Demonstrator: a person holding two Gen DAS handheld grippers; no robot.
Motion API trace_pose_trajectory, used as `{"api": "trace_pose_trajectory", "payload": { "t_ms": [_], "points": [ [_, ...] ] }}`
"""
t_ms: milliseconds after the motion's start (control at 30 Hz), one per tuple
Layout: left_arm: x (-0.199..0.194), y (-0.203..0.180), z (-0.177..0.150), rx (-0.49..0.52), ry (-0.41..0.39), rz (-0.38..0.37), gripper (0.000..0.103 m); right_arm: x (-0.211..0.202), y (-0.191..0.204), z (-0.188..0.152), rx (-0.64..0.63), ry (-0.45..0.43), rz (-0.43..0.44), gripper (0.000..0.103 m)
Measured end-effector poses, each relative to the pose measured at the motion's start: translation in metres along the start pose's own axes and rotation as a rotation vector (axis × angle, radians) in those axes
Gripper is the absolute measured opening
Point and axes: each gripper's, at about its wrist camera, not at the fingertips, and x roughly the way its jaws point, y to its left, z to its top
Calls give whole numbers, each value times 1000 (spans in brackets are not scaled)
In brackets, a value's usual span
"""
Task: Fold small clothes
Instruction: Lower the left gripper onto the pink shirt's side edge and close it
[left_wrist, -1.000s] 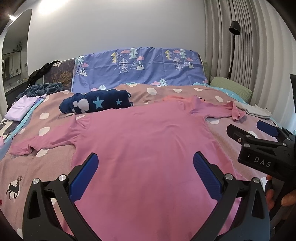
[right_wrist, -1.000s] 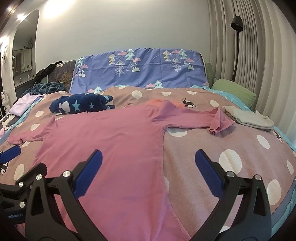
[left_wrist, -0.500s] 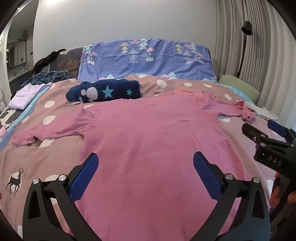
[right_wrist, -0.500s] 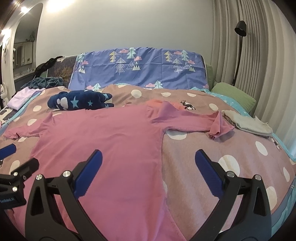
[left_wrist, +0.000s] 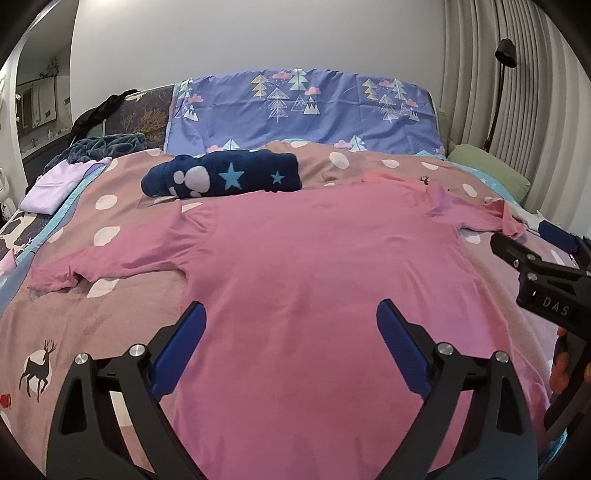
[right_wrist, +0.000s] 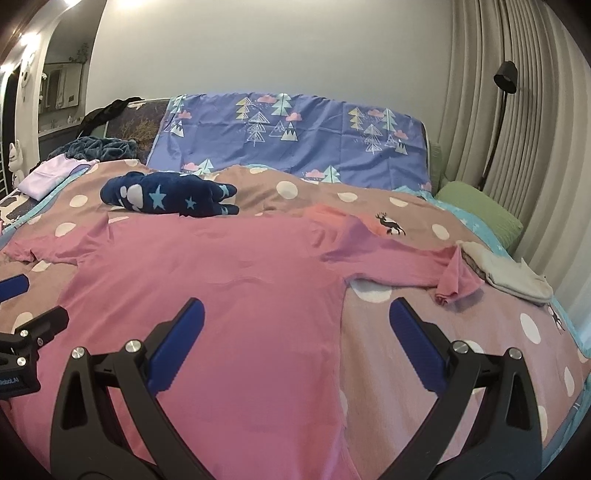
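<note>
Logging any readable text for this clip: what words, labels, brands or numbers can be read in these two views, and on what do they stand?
"DAS": white letters on the black body of the right gripper, seen at the right edge of the left wrist view.
White lettering on the black body of the left gripper, at the left edge of the right wrist view: cut off and too blurred to read.
No other text; the bedding carries only pictures.
</note>
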Motion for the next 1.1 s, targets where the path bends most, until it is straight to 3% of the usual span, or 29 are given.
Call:
{"api": "trace_pose_trajectory", "payload": {
  "t_ms": [200, 300, 367, 433, 500, 600, 767, 833, 967, 1100],
  "points": [
    [14, 19, 1, -34, 36, -13, 81, 17, 7, 8, -10, 9, 20, 101],
    [18, 36, 0, -81, 64, -34, 68, 24, 10, 9, -17, -35, 4, 88],
    [21, 58, 0, -133, 82, -29, 54, 29, 10, 9, -21, -43, 28, 75],
    [24, 89, 0, -200, 97, -17, 47, 36, 10, 10, -24, -39, 64, 62],
    [30, 124, -1, -282, 118, 6, 46, 42, 9, 12, -24, -25, 77, 58],
    [40, 192, -7, -452, 132, 105, 46, 56, 11, 14, -30, 14, 100, 58],
    [47, 324, -28, -824, 93, 327, 51, 72, 19, 13, -65, 33, 89, 64],
    [54, 361, -33, -903, 82, 394, 51, 79, 22, 12, -74, 41, 88, 66],
    [72, 410, -31, -964, 65, 472, 58, 102, 23, 13, -65, 120, 139, 66],
    [88, 425, -19, -952, 53, 552, 58, 118, 19, 17, -44, 165, 146, 66]
  ]
}}
